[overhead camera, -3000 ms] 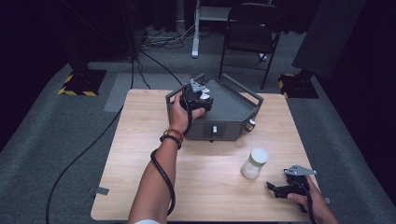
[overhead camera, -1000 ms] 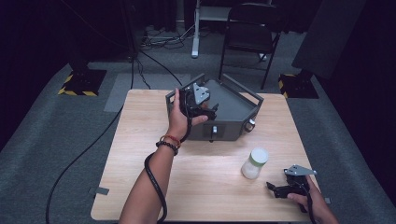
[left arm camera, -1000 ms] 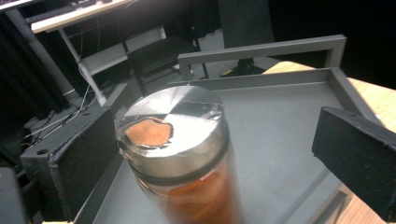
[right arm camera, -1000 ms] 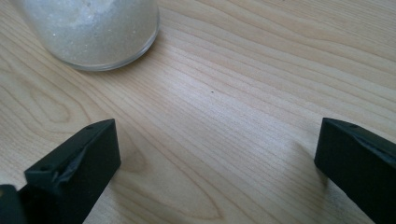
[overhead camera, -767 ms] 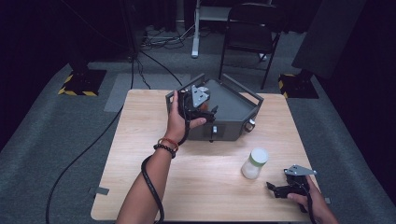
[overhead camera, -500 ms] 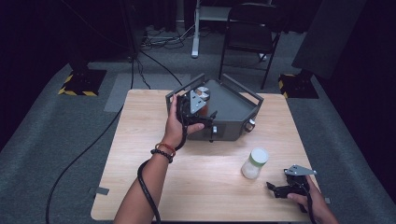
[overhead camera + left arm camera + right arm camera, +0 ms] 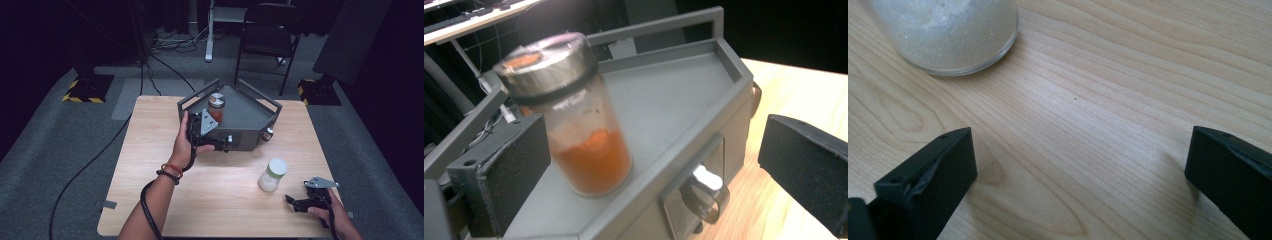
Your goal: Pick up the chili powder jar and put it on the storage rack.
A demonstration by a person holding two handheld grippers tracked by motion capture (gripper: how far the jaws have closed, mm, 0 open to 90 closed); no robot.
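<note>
A clear jar of orange powder (image 7: 216, 106) with a metal lid stands upright on the grey railed tray box (image 7: 250, 112) at the table's far side. My left gripper (image 7: 212, 134) is just in front of the box, open. In the left gripper view the orange jar (image 7: 584, 125) rests on the tray (image 7: 684, 90) close to the left jaw, and the left gripper (image 7: 649, 145) is wide open and holds nothing. A white-powder jar (image 7: 272, 175) stands near the front right. My right gripper (image 7: 299, 203) lies open beside it, and in the right gripper view the right gripper (image 7: 1078, 145) faces the white jar (image 7: 948, 35).
The tray box has a metal latch (image 7: 701, 192) on its front face and raised rails round its edge. The wooden table (image 7: 150, 150) has bare room at the left and front. A chair (image 7: 270, 35) and cables lie beyond the table.
My left gripper has let go of the orange jar on the tray and drawn back toward the person. The right gripper and the white jar have not moved.
</note>
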